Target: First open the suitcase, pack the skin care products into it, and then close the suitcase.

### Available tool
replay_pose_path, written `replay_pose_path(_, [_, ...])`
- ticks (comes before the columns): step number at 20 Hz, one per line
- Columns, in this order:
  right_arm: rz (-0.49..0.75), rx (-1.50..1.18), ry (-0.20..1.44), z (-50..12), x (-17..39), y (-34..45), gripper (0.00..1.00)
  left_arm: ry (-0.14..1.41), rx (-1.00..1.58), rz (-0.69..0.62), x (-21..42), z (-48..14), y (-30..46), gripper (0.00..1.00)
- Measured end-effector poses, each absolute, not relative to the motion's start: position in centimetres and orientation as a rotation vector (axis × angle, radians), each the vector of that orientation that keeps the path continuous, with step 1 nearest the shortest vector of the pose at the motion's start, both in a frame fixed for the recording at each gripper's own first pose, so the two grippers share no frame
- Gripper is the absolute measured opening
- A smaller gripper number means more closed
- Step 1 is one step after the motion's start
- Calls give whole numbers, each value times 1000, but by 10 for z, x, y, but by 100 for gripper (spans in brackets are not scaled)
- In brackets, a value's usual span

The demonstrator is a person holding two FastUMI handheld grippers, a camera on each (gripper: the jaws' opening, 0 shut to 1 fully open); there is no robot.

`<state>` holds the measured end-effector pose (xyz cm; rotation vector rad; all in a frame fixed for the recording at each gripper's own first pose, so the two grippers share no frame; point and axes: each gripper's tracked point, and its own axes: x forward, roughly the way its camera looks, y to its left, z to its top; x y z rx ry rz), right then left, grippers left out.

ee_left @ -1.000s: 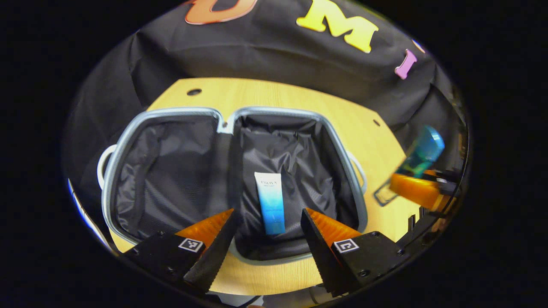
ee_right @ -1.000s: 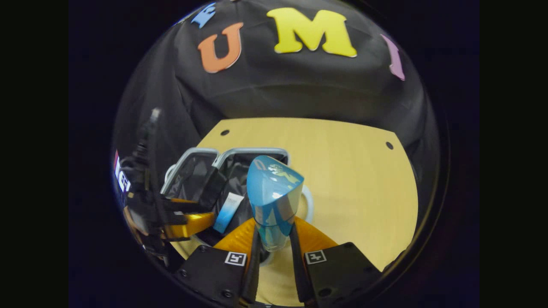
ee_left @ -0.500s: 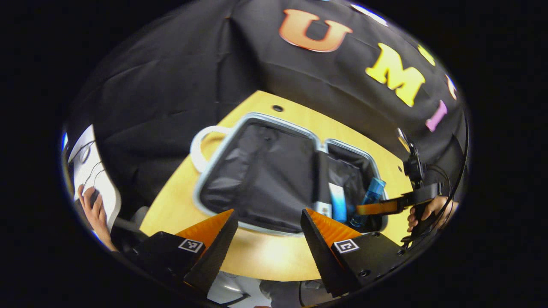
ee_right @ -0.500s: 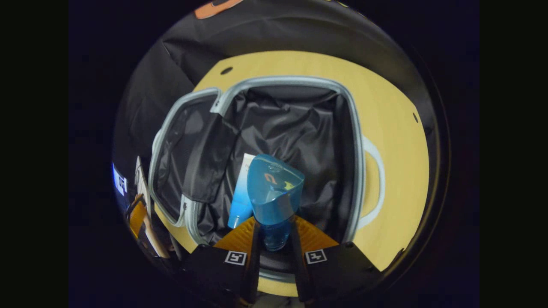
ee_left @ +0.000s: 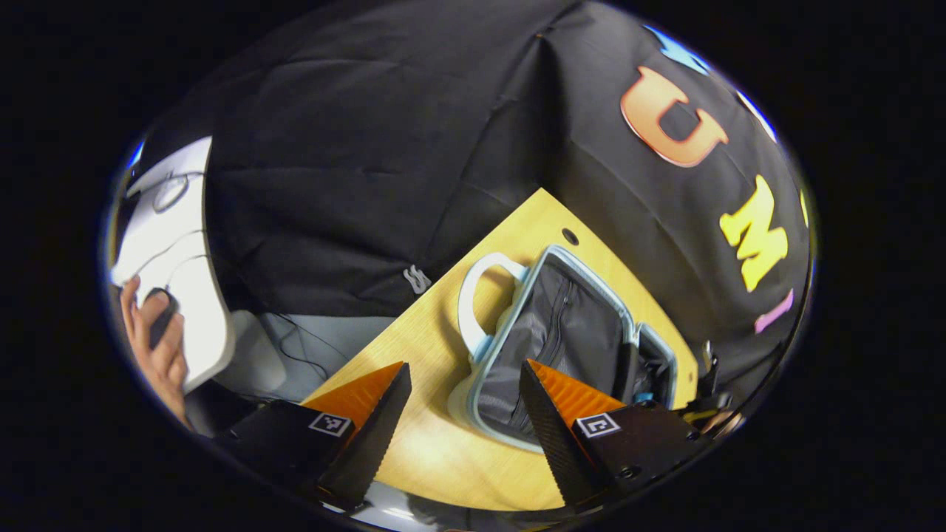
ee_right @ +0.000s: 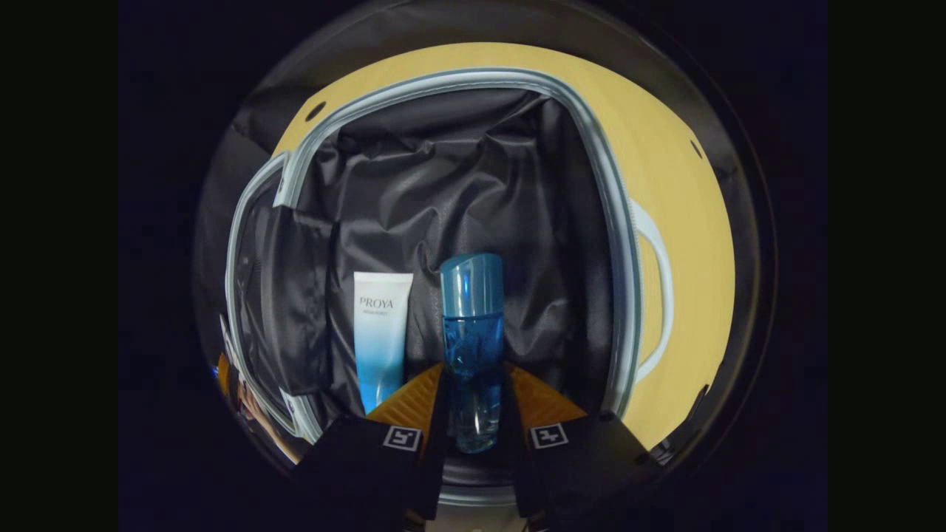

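Here we see the right gripper closed on the blue bottle, both fingers pressing its lower body, and lowered into the open suitcase on the wooden table. The bottle's long axis runs from 6 toward 12 o'clock in the right gripper view, cap at 12, in line with the gripper's own axis. Just beside it, at 9 o'clock, the white-and-blue tube lies on the dark lining, parallel to the bottle; writing is visible on the tube, which we leave unread. We judge that release turns on this parallel fit. In the left gripper view the left gripper stands wide open and empty above the table edge, the suitcase's other half at its 1 o'clock, its white handle nearest. We judge the right hand nearer the products. A person's hand rests on a mouse at 9 o'clock.
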<state>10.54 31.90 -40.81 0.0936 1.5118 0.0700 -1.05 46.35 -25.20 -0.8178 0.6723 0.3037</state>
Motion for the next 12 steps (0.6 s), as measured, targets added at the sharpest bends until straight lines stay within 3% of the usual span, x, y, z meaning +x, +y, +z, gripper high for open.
replay_pose_path(2, [62, 104, 1511, -405, 105, 320, 39, 612, -982, 305, 8, -253, 473, 95])
replay_pose_path(4, [76, 133, 1497, -395, 104, 323, 48, 557, -1083, 313, 21, -256, 483, 95])
replay_pose_path(6, [120, 162, 1478, -378, 100, 328, 65, 527, -1163, 286, 33, -265, 488, 95])
replay_pose_path(7, [132, 170, 1457, -365, 98, 327, 70, 518, -1210, 274, 43, -272, 488, 95])
replay_pose_path(12, [286, 204, 1248, -263, 81, 326, 77, 511, -1346, 244, 61, -299, 490, 90])
